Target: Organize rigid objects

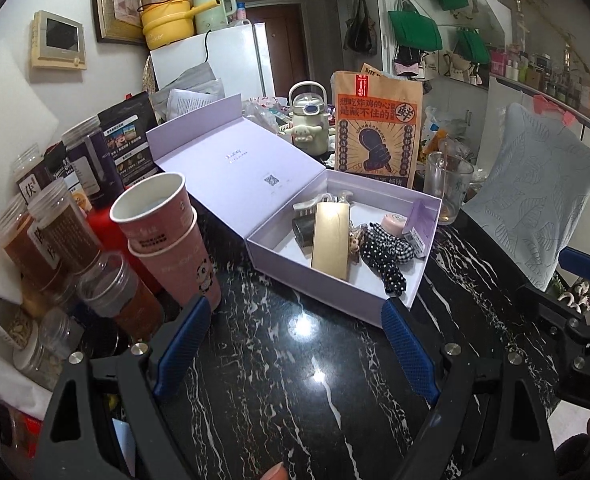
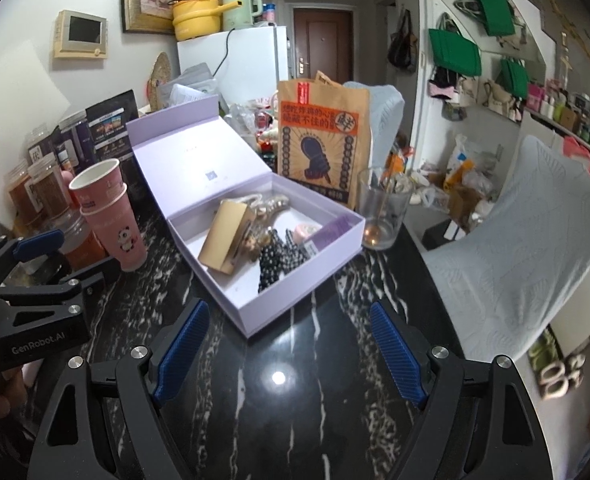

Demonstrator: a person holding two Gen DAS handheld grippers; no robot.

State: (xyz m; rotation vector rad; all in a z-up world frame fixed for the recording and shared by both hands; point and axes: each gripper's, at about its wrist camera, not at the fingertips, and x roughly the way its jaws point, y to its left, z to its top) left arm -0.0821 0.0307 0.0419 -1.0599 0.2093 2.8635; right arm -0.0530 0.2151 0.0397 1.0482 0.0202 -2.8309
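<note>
One open lilac box, gold case inside, possibly scrunchies

To your left two pink paper cups stand nested on the black marble table, just beside a cluster of clear jars; behind the table you have a white fridge bearing a yellow pot and a green kettle. To your right a glass mug stands near an orange paper bag; green tote bags hang on the far wall.

A lilac box sits open on the tabletop, holding a gold case, a dotted scrunchie and a pink compact.
</note>
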